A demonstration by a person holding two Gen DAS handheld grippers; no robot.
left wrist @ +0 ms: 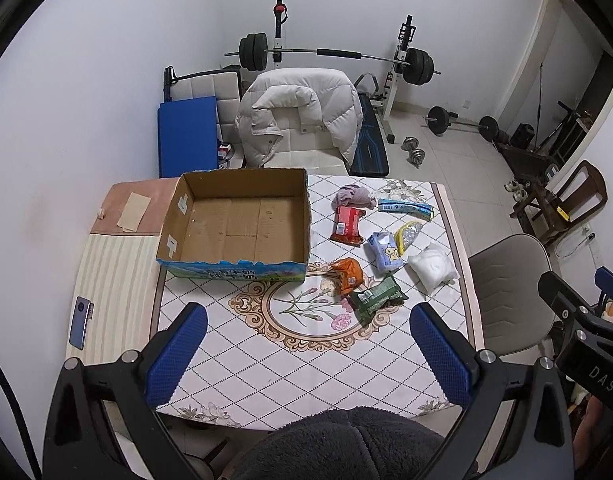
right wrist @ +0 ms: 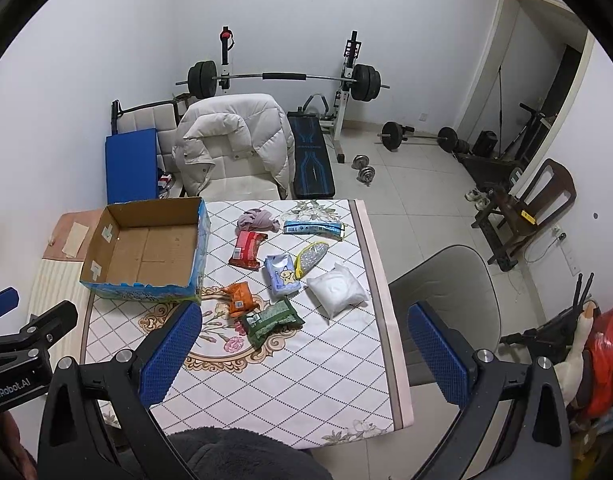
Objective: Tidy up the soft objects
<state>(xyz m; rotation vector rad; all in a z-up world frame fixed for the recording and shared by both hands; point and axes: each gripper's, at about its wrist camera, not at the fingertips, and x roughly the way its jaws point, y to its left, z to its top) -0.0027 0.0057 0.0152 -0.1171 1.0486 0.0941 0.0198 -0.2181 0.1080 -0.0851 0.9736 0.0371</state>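
Observation:
An empty cardboard box (left wrist: 242, 224) (right wrist: 146, 252) sits at the table's left. To its right lie several soft items: a purple cloth (left wrist: 352, 196) (right wrist: 256, 219), red pack (left wrist: 347, 225) (right wrist: 247, 250), long blue pack (left wrist: 404, 209) (right wrist: 312, 229), light blue tissue pack (left wrist: 384, 251) (right wrist: 282, 274), yellow-edged pouch (left wrist: 408, 234) (right wrist: 311, 258), white bag (left wrist: 433, 266) (right wrist: 336, 290), orange pack (left wrist: 348, 274) (right wrist: 238, 299) and green pack (left wrist: 376, 297) (right wrist: 271, 320). My left gripper (left wrist: 308, 354) and right gripper (right wrist: 302, 354) are open and empty, held high above the table's near edge.
A phone (left wrist: 81, 322) lies on the striped mat at the table's left. A chair with a white jacket (left wrist: 298, 116) stands behind the table, a grey chair (right wrist: 446, 292) to its right. A weight bench and barbells (right wrist: 282, 78) fill the back.

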